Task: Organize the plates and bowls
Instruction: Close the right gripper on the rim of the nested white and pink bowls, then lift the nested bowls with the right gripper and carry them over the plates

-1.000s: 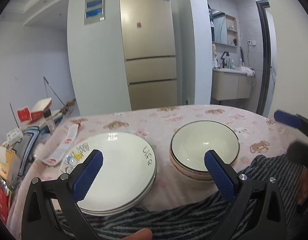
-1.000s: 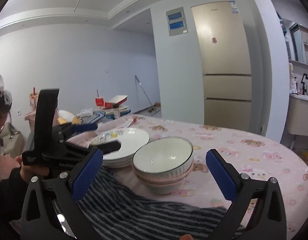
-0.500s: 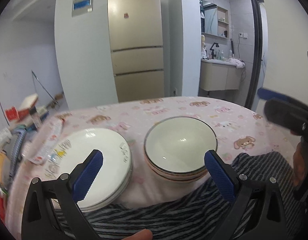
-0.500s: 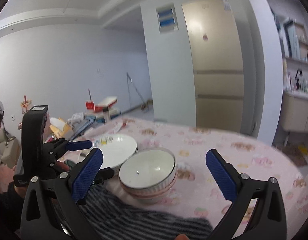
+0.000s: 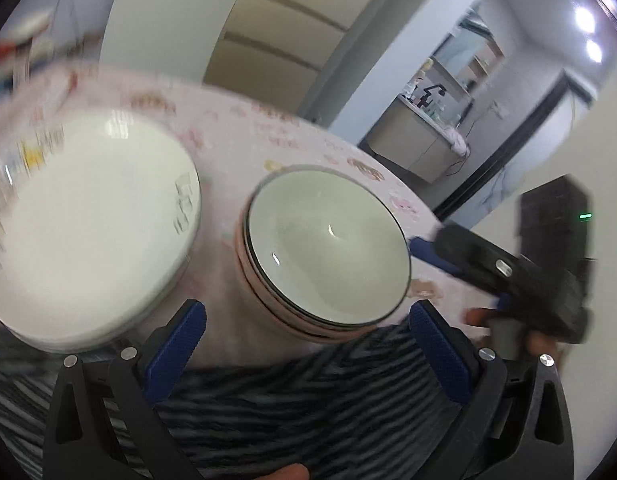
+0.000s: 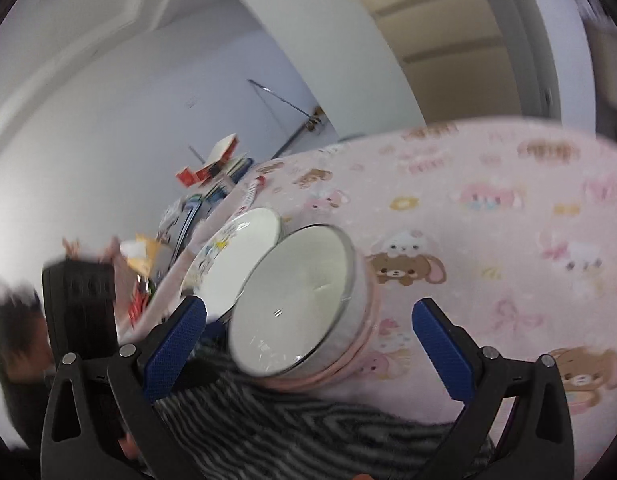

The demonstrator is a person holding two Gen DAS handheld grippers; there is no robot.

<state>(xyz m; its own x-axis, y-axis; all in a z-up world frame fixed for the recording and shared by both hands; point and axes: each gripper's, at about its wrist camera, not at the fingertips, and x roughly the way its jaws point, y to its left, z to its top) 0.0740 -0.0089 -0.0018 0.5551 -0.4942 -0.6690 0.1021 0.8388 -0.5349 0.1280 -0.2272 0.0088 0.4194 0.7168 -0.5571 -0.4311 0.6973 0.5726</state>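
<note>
Spreading across most of both views, the bench (image 6: 488,208) wears a pink cartoon-print cloth, with a grey striped cloth (image 5: 308,400) draped over its near edge. On it, close to that edge, sit the plates (image 5: 92,232), a white stack toward the left side, and just beside them the bowls (image 5: 328,240), a nested stack with a dark-rimmed white one on top and pink ones beneath. The left hand-held gripper (image 5: 308,344) hangs low over the striped cloth with its blue pads spread wide and nothing between them, the bowls lying ahead of the gap. The right hand-held gripper (image 6: 310,342) is likewise wide open and empty, tilted toward the bowls from the right side; in the left view its dark body appears at the right rim of the bowls.

Both tools are crowding the same stack, so one could likely knock the other or nudge the bowls into the plates. A grip on the top bowl's rim alone may slip on glazed ware, and the loose cloth under the stacks could drag them toward the near edge.

Blur smears both views. How many plates or bowls make up each stack cannot be counted, the lettering on the top plate is unreadable, and the clutter beyond the left edge stays indistinct.
</note>
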